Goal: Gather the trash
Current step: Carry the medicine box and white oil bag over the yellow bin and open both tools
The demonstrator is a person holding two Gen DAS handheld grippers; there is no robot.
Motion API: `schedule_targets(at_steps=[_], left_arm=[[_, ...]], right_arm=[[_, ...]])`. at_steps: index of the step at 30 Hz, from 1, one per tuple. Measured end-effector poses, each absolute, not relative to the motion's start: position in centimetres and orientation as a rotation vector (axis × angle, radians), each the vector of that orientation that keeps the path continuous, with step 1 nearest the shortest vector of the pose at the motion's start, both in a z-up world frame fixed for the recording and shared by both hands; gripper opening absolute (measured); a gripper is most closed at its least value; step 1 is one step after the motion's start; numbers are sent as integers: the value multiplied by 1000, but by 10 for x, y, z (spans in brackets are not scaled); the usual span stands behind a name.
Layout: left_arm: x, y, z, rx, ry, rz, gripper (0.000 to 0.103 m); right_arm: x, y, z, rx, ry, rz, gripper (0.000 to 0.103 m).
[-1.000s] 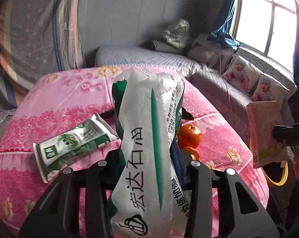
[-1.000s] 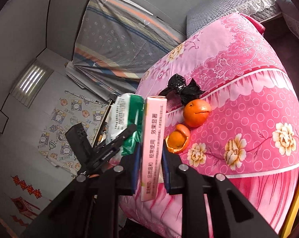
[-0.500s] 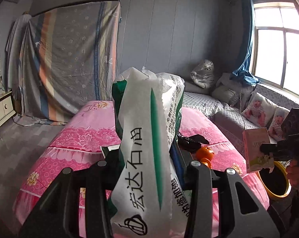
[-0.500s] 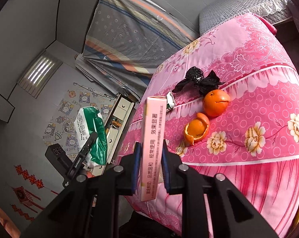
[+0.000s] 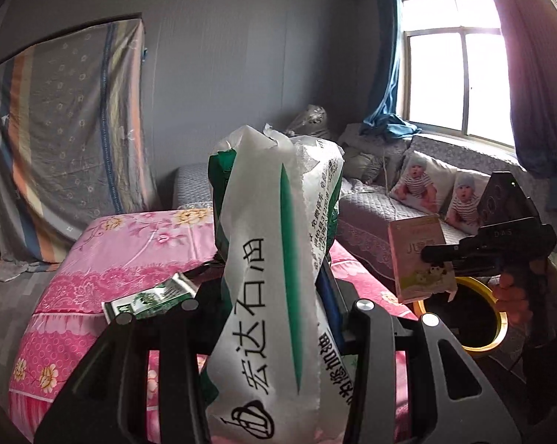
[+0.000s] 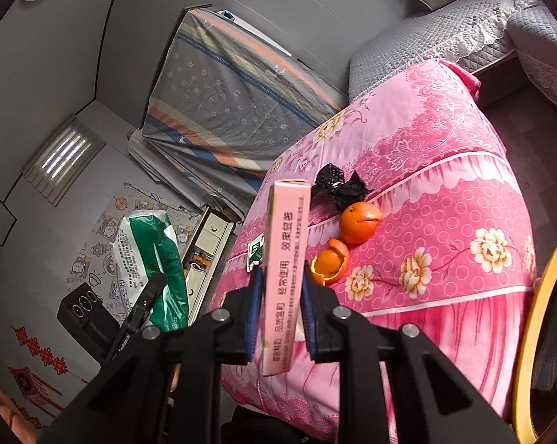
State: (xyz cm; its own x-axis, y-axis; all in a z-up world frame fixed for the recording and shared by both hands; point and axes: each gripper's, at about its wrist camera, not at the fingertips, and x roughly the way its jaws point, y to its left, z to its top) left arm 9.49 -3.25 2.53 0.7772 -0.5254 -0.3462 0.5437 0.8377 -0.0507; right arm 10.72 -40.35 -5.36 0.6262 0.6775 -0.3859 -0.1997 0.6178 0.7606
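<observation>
Daylight floods in through the window [image 5: 459, 85], blown out to white glare with a pink haze beside it. Walls stay dim, and fisheye distortion bends and darkens both views' edges.

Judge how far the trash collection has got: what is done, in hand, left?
Done: nothing visibly binned; the yellow-rimmed bin looks dark inside.
In hand: left gripper clamps a crumpled white-and-green plastic bag; right gripper clamps a flat pink carton.
Left on the pink tablecloth: green-and-white milk carton, black wrapper, orange, orange peel.
</observation>
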Motion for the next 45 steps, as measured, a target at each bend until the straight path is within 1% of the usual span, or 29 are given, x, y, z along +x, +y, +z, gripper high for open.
schedule_targets(at_steps=[12, 25, 37, 45], left_arm=[[82, -114, 36, 109, 333, -791, 39], [63, -197, 32, 200, 336, -970, 39], [62, -266, 10, 239, 410, -1115, 39], [77, -326, -32, 275, 511, -1175, 40]], right_arm=[[73, -479, -63, 809, 652, 383, 19], [26, -547, -87, 887, 587, 210, 19], [-11, -594, -118, 944, 561, 62, 19], [-24, -612, -143, 934, 587, -95, 19]])
